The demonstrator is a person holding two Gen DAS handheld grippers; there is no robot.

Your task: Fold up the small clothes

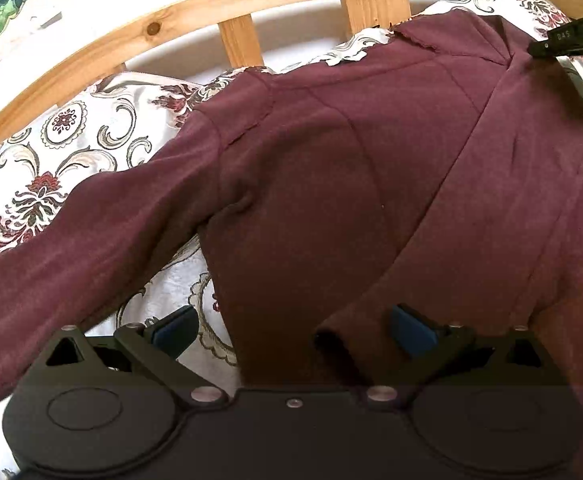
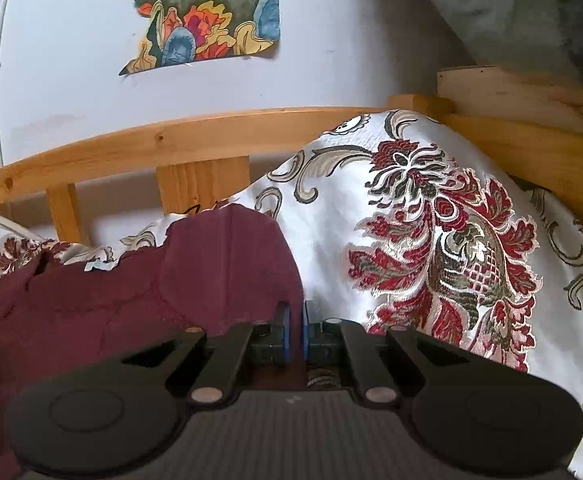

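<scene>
garment: maroon long-sleeve top [image 1: 331, 168] lies spread on the patterned bedspread [image 1: 51, 152], neck end toward the wooden bed rail [image 1: 195, 8]. We read it as laid flat so the folds come out square.

sleeve L side of view: one sleeve [image 1: 71, 240] sticks out diag, not yet folded in.

sleeve R side of view: other sleeve [image 1: 471, 208] already lies across the body, cuff [image 1: 331, 338] ending near the hem, just by the left tool's tips. Looks like fold no. 1 is done, we think.

left gripper [image 1: 291, 332]: jaws wide, nothing pinched. Hovers over the hem edge, one blue pad [image 1: 173, 330] over the bedspread, the other by the cuff. Prob staged to pin or grab the hem; can't tell if it touches cloth.

right gripper [image 2: 295, 328]: jaws narrow, nearly together, a thin edge of the maroon cloth betw the pads. It also shows as a black tip [image 1: 567, 38] at the shoulder corner in the left view. We take it as pinching the shoulder, to steady or lift that side for the next fold.

bg: bedspread bunched up against the bed frame on the right gripper's side, poster [image 2: 207, 16] on the wall, no bearing on the task.

progress est: early-mid; out-lying sleeve + body fold still to do.

risk: thin pinch at the shoulder could slip, cloth may drag & undo the folded sleeve.
</scene>
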